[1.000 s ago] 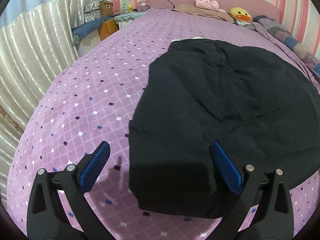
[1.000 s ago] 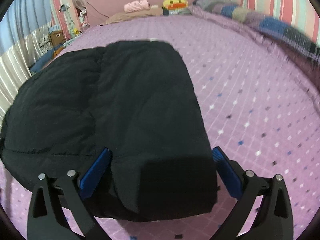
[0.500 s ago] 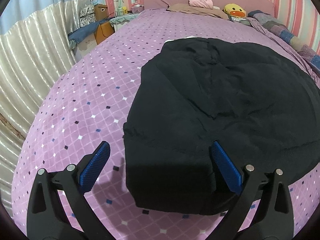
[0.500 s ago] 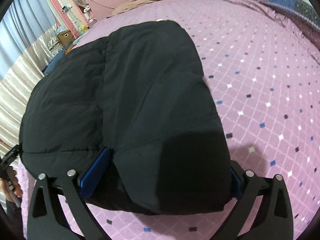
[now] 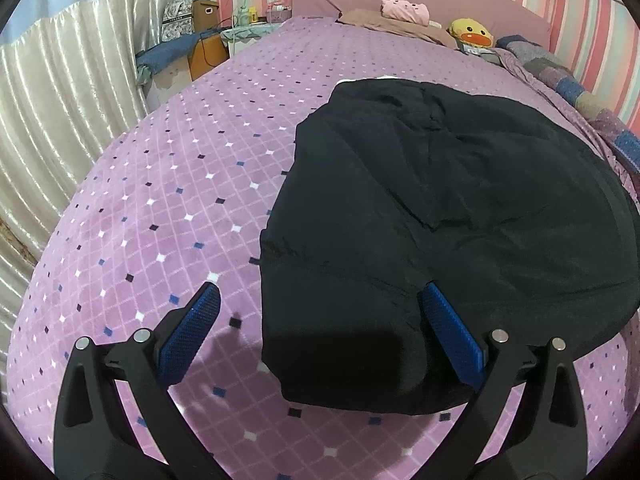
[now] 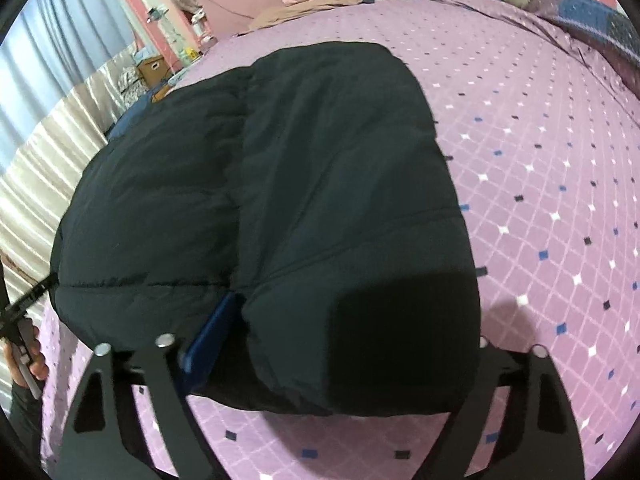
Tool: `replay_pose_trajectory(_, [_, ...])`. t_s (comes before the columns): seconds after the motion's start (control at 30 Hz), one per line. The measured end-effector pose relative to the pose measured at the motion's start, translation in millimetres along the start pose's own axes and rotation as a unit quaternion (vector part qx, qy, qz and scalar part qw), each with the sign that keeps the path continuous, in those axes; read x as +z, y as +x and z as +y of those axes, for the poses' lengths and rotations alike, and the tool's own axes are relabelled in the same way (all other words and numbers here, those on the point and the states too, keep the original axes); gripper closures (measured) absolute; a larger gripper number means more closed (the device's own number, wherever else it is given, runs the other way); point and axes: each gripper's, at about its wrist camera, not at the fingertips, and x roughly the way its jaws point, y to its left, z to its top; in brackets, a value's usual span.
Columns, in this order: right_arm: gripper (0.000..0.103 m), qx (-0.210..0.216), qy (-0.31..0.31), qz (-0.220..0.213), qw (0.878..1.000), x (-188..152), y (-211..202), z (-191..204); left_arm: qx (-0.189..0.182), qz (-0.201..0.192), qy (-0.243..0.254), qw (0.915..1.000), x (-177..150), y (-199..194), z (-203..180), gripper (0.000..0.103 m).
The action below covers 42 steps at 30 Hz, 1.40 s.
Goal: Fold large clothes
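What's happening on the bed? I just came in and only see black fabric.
A person is folding a black padded jacket on the purple diamond-patterned bedspread with two handheld grippers. The right gripper is closing its jaws around the jacket's near right corner, which bulges between them. The left gripper is open, straddling the near left corner: one blue pad is against the fabric, the other stands clear of it.

Both wrist views down onto bed

My left gripper stands wide open at the near corner of the black jacket, which lies folded on the purple bedspread; right pad touches cloth.
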Motion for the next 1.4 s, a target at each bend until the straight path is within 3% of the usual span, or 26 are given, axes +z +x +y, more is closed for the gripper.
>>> replay_pose_trajectory(0.07, [0.039, -0.008, -0.021, -0.003, 1.0, 0, 0, 12, 0.001, -0.002, -0.002, 1.0, 1, -2, -1, 0.003])
replay_pose_trajectory(0.17, [0.048, -0.032, -0.05, -0.007, 0.998, 0, -1, 25, -0.002, -0.008, -0.007, 0.9999, -2, -9, 6, 0.003])
replay_pose_trajectory(0.33, [0.055, -0.061, -0.072, -0.012, 0.996, -2, 0, 41, 0.001, -0.014, -0.01, 0.9999, 1, -16, 8, 0.003])
replay_pose_trajectory(0.63, [0.056, -0.076, -0.085, -0.01, 0.993, -4, -10, 37, -0.027, -0.007, -0.028, 0.9992, 6, -11, 18, 0.003])
replay_pose_trajectory(0.83, [0.056, -0.074, -0.089, -0.01, 0.993, 0, -7, 39, -0.06, 0.021, -0.033, 0.9974, 13, 18, 9, 0.003])
replay_pose_trajectory(0.97, [0.056, -0.072, -0.091, -0.009, 0.993, 1, -7, 38, -0.074, 0.062, -0.023, 0.9951, 6, 45, -1, 0.003])
replay_pose_trajectory(1.1, [0.056, -0.069, -0.09, -0.01, 0.993, 0, -8, 37, -0.082, 0.056, -0.022, 0.9948, -1, 46, -4, 0.003])
replay_pose_trajectory(1.4, [0.055, -0.063, -0.081, -0.012, 0.995, 1, -7, 34, -0.126, 0.087, -0.054, 0.9867, -8, 65, -4, 0.003])
